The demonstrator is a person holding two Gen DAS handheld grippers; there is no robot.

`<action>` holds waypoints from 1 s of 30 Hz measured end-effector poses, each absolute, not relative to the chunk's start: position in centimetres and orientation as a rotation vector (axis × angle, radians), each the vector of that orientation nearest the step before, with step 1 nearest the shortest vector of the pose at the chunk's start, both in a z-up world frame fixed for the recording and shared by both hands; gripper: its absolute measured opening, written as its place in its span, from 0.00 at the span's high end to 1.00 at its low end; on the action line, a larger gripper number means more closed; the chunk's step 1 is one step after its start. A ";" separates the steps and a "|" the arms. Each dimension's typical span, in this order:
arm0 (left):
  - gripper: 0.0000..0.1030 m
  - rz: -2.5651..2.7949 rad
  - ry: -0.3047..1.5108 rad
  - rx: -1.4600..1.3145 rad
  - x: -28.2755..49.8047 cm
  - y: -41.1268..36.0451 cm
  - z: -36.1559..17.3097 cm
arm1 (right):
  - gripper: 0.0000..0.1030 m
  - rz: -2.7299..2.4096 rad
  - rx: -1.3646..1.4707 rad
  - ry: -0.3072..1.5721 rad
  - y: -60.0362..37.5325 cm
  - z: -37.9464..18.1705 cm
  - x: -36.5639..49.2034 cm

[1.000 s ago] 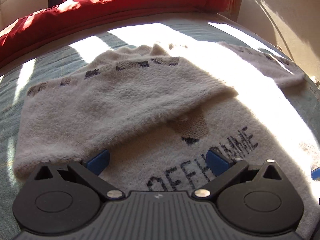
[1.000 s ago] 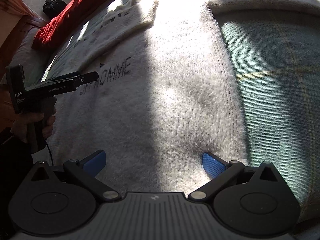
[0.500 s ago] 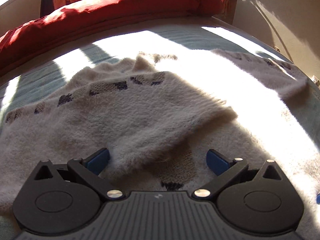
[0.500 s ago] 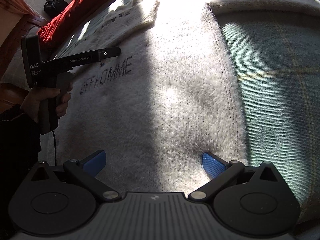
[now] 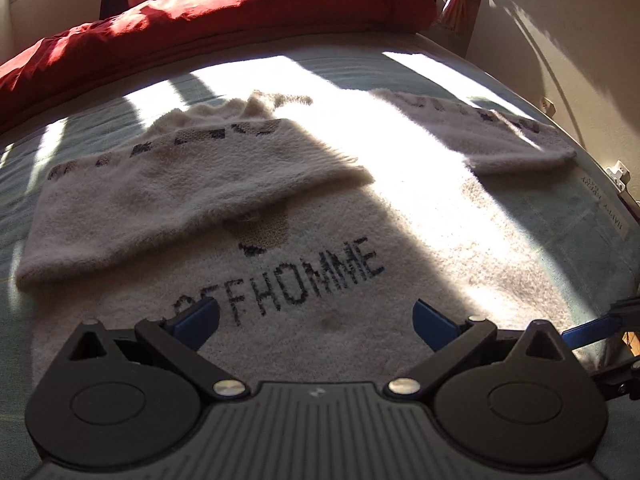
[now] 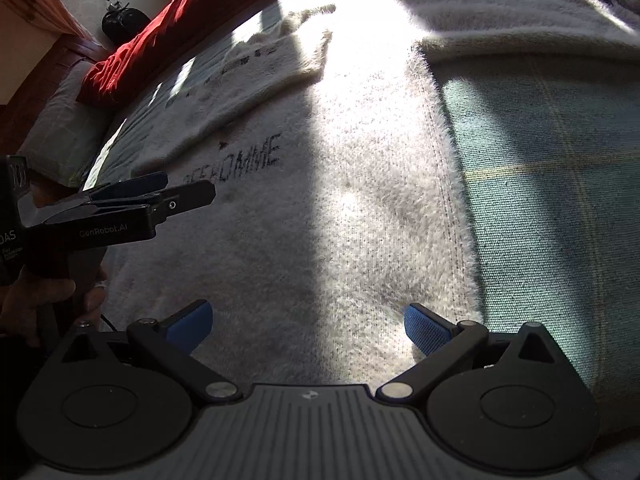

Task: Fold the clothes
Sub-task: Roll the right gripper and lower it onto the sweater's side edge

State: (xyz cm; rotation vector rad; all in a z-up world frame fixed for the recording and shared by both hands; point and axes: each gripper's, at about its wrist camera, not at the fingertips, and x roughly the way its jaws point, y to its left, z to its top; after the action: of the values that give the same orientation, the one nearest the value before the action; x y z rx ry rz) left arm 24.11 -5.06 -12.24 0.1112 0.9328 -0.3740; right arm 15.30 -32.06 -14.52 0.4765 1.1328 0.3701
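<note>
A fuzzy cream sweater [image 5: 360,216] with dark "HOMME" lettering lies flat on the bed. Its left sleeve [image 5: 168,200] is folded across the chest; the right sleeve [image 5: 500,140] stretches out to the side. My left gripper [image 5: 316,322] hovers open over the lower front, nothing between its blue pads. In the right wrist view the same sweater [image 6: 340,220] fills the middle, and my right gripper [image 6: 308,326] stands open just above the sweater's hem near its side edge. The left gripper [image 6: 132,200] shows there at the left, held by a hand [image 6: 44,300].
The bed has a pale green checked cover [image 6: 552,184]. A red duvet [image 5: 208,20] is heaped along the far side, a pillow [image 6: 64,128] beside it. A wall [image 5: 560,32] runs close on the right, and clothes hang at the back.
My left gripper has drawn back and lifted from the folded sleeve, so the lettering shows again. The right gripper has stayed over the hem, open.
</note>
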 end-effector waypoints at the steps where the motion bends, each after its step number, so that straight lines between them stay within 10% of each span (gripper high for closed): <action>1: 0.01 -0.362 0.940 0.104 23.7 -5.2 -12.3 | 0.00 0.371 0.479 1.111 -32.7 -14.0 15.2; 30: 0.01 -0.327 0.991 0.133 24.1 -6.7 -14.0 | 0.00 0.203 0.401 0.851 -40.5 -17.7 44.3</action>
State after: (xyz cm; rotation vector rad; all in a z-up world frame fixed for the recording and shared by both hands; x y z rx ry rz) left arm 24.08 -6.72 -14.02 0.1328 0.9911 -0.3269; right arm 44.34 -40.48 -17.70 0.4008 0.8515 0.2030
